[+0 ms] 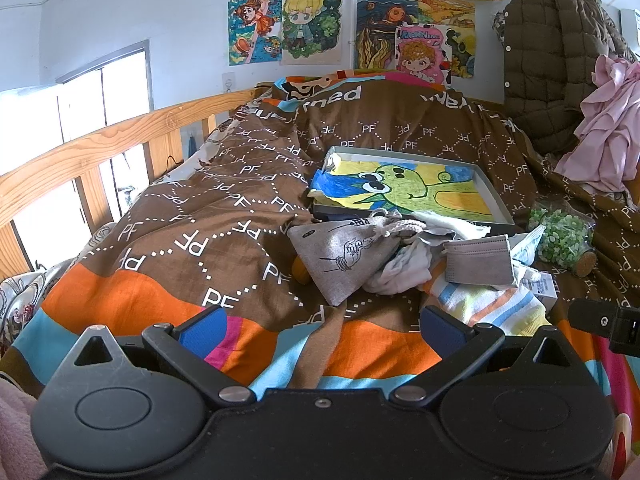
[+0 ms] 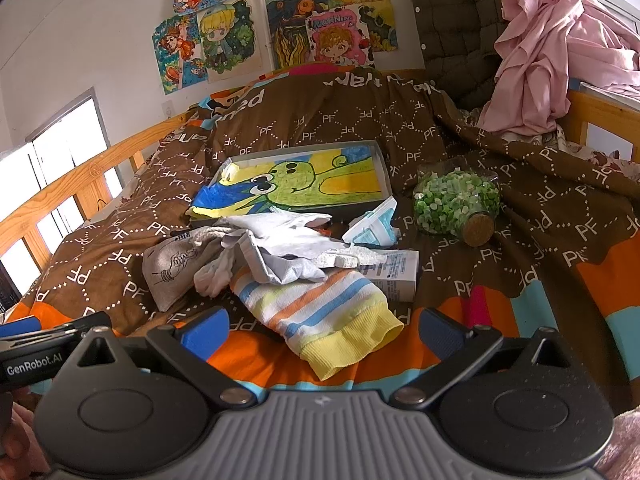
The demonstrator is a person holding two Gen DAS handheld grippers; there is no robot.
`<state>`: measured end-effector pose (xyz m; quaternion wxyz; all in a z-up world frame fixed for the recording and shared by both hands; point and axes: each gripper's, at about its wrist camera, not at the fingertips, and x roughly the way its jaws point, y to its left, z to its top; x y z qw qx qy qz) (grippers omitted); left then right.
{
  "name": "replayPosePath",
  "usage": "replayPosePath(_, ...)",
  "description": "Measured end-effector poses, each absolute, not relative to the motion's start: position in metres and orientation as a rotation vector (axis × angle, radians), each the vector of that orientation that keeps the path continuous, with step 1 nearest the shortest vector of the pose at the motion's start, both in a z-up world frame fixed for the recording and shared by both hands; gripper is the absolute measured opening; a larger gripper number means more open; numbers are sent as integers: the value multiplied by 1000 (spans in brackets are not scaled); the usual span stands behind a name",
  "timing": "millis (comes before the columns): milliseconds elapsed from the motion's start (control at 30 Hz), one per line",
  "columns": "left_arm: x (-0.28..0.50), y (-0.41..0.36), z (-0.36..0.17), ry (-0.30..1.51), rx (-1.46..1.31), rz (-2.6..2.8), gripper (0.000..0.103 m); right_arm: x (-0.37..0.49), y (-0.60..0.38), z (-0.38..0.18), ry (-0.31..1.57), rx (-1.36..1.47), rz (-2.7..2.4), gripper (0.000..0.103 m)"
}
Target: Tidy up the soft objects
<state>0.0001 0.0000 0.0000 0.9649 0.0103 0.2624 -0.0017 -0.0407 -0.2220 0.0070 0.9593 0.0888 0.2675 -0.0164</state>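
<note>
A pile of soft things lies on the brown bedspread (image 1: pixel 224 216). It holds a grey drawstring pouch (image 1: pixel 340 256), white socks (image 1: pixel 404 272), a grey face mask (image 1: pixel 478 260) and a striped sock (image 2: pixel 320 316). The pouch (image 2: pixel 168 268) and mask (image 2: pixel 280 260) also show in the right wrist view. My left gripper (image 1: pixel 320 330) is open and empty, just short of the pouch. My right gripper (image 2: pixel 322 330) is open and empty, with the striped sock's yellow cuff between its fingers.
A shallow grey box with a frog drawing (image 1: pixel 404 188) lies behind the pile. A corked jar of green bits (image 2: pixel 456 204) lies on its side at the right, next to a small white carton (image 2: pixel 392 272). A wooden rail (image 1: pixel 100 148) runs along the left. Jackets (image 2: pixel 552 48) hang at back right.
</note>
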Motion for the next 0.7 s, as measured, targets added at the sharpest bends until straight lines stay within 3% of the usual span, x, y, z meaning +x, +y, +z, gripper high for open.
replayPosePath(467,10,2,4,575,8,3,102,-36,-217,-1,606,173,-41,103)
replayPosePath(700,35,15,-5,701,-50,-43,102,-17,-217,-5,700,188,24,103)
